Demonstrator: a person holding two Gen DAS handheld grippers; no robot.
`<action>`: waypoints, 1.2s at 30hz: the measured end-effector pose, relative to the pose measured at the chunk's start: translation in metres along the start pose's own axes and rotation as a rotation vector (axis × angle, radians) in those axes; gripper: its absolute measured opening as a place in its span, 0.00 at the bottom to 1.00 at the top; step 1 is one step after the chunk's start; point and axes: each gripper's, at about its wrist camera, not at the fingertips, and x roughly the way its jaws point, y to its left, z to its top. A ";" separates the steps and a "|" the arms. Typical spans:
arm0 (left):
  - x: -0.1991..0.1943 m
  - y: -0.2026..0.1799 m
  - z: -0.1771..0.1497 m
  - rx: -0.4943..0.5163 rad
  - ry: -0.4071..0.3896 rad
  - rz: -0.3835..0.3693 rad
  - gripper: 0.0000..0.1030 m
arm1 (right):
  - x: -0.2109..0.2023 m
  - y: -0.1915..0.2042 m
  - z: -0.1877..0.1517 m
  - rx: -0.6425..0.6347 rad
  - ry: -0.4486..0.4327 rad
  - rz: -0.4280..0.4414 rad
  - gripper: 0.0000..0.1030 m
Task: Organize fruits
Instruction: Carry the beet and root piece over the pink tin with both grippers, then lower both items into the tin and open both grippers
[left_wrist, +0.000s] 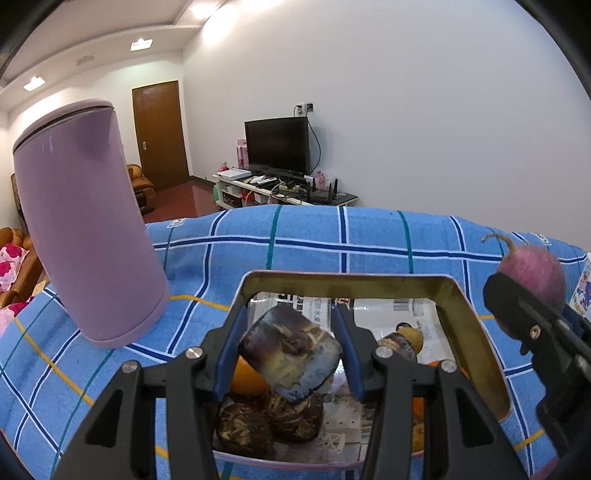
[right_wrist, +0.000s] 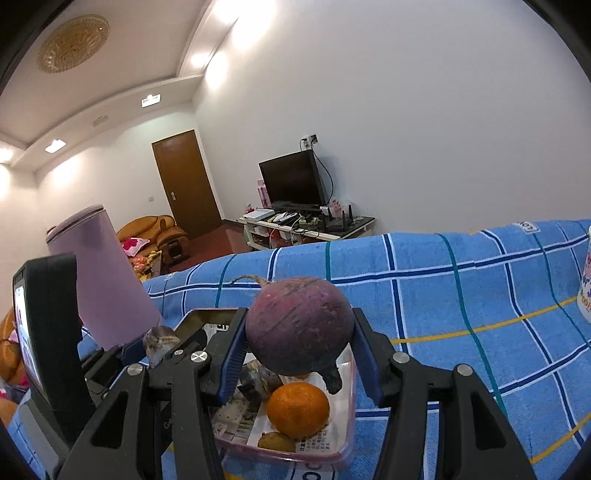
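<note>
Both grippers are loaded over the tin (left_wrist: 476, 325): left gripper (left_wrist: 290, 350) clamps a dark chunk (left_wrist: 291, 350), right gripper (right_wrist: 299, 343) a purple root (right_wrist: 299, 325), so lowering and releasing comes next.

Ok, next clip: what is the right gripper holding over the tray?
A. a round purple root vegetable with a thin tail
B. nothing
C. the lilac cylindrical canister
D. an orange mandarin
A: the right gripper is clamped on the round purple root vegetable, above the newspaper-lined tray where the orange mandarin lies.
</note>
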 end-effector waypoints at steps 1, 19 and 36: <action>0.000 0.000 0.000 0.000 0.000 0.002 0.48 | 0.000 -0.001 0.000 0.003 -0.002 0.001 0.53; -0.002 -0.027 0.010 0.063 0.031 -0.011 0.48 | -0.011 -0.022 0.011 0.001 -0.065 -0.041 0.53; 0.024 0.001 0.015 -0.028 0.051 -0.006 0.48 | -0.006 -0.011 0.009 -0.080 -0.077 -0.104 0.53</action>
